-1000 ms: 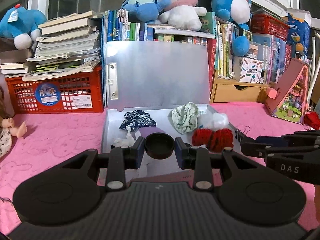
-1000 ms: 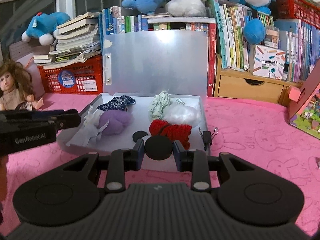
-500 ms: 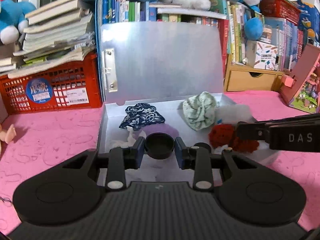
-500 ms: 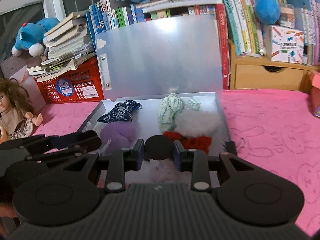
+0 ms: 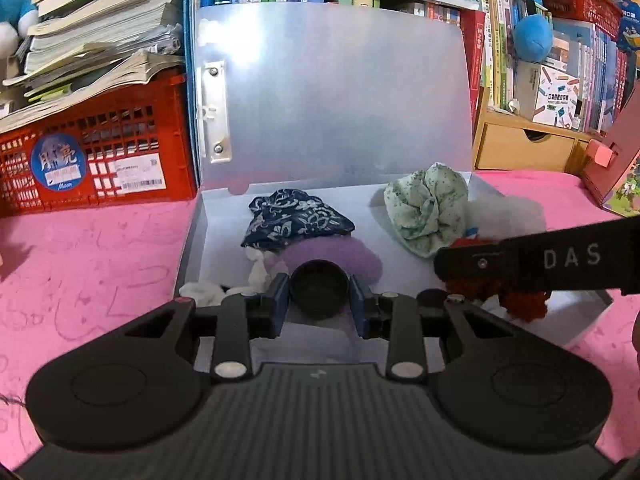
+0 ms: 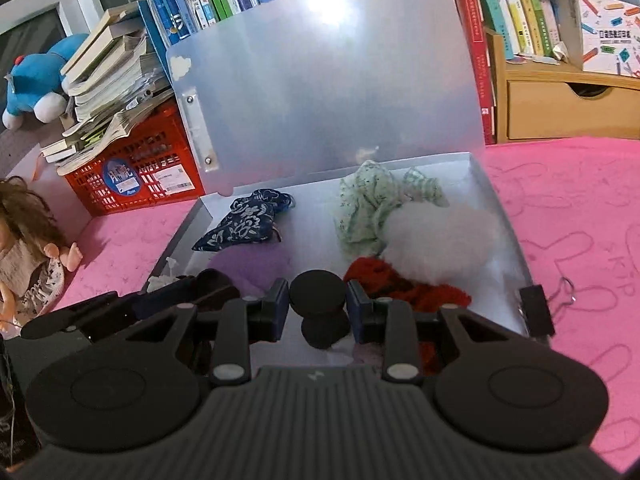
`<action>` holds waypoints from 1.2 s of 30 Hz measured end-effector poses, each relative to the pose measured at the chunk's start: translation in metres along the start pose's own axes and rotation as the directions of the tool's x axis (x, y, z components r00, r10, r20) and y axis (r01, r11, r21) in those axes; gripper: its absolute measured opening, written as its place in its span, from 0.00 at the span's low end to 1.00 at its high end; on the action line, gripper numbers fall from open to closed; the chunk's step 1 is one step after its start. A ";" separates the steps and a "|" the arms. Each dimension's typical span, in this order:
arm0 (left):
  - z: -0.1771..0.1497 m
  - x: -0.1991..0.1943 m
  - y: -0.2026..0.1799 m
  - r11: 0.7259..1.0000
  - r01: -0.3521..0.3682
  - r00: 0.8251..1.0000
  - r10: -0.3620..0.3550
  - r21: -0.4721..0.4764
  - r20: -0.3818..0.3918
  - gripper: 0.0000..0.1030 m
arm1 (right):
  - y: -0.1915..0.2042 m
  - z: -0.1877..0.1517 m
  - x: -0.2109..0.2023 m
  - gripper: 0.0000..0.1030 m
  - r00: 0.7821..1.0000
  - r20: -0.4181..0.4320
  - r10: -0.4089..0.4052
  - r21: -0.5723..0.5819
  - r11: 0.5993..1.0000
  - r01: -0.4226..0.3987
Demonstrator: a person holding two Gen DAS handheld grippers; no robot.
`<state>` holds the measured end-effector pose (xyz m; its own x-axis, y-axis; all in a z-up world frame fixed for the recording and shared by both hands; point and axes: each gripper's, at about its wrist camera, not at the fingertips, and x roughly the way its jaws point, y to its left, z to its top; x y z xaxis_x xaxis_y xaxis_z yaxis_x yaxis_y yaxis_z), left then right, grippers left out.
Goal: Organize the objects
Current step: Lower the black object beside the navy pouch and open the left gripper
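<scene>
Over on the left, only the right wrist view caught the doll (image 6: 28,256) sitting on the pink cloth (image 6: 568,216), beside the red crate (image 6: 136,168) of books. The left wrist view alone picked up the pink toy house (image 5: 616,172) at far right. Both views looked into the open grey box (image 5: 192,252), lid upright.

The left gripper (image 5: 319,294) was nipped in tight on a black round cap (image 5: 319,288), held over the box's near-left part, above the purple fluffy piece (image 5: 340,252). The right gripper (image 6: 318,306) was pinched on a second black round piece (image 6: 318,292), hanging over the box's front middle; under it lay another black disc (image 6: 325,333).

Inside the box, five soft bundles: one navy patterned (image 6: 244,224), one purple, one pale green (image 6: 368,200), one white fluffy (image 6: 440,240), one red knitted (image 6: 404,284). One black binder clip (image 6: 536,312) sat on the right rim.
</scene>
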<state>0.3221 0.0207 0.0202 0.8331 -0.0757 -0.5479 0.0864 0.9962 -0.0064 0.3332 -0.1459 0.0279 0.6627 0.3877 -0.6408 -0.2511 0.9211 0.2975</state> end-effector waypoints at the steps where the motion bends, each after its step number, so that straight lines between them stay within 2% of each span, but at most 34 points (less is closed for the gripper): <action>1: 0.002 0.002 0.000 1.000 -0.002 1.000 0.002 0.003 0.003 0.37 | 0.000 0.001 0.002 0.35 1.000 -0.004 0.001 0.003 1.000 -0.001; 11: 0.020 0.024 0.006 0.999 -0.046 0.999 0.046 0.000 0.010 0.37 | -0.006 0.014 0.014 0.35 0.999 -0.007 -0.040 0.022 0.999 0.040; 14: 0.020 0.027 0.009 0.999 -0.034 0.999 0.034 -0.023 -0.003 0.37 | -0.006 0.014 0.016 0.35 0.999 -0.008 -0.044 0.025 0.999 0.044; 20: 0.014 0.021 0.009 1.000 -0.004 1.000 0.004 0.017 0.009 0.37 | -0.006 0.011 0.018 0.35 0.999 -0.021 -0.034 0.033 0.999 0.034; 34: 0.011 0.015 0.003 0.999 0.002 1.000 -0.002 0.045 0.001 0.38 | -0.003 0.004 0.024 0.39 0.998 -0.044 -0.042 0.034 0.998 0.043; 36: 0.011 0.015 0.004 0.999 0.001 1.000 -0.001 0.038 -0.004 0.50 | -0.003 0.003 0.023 0.38 0.998 -0.041 -0.040 0.041 0.998 0.042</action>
<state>0.3409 0.0229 0.0211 0.8305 -0.0767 -0.5517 0.1083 0.9938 0.0250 0.3516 -0.1401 0.0139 0.6425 0.3518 -0.6808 -0.1942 0.9341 0.2995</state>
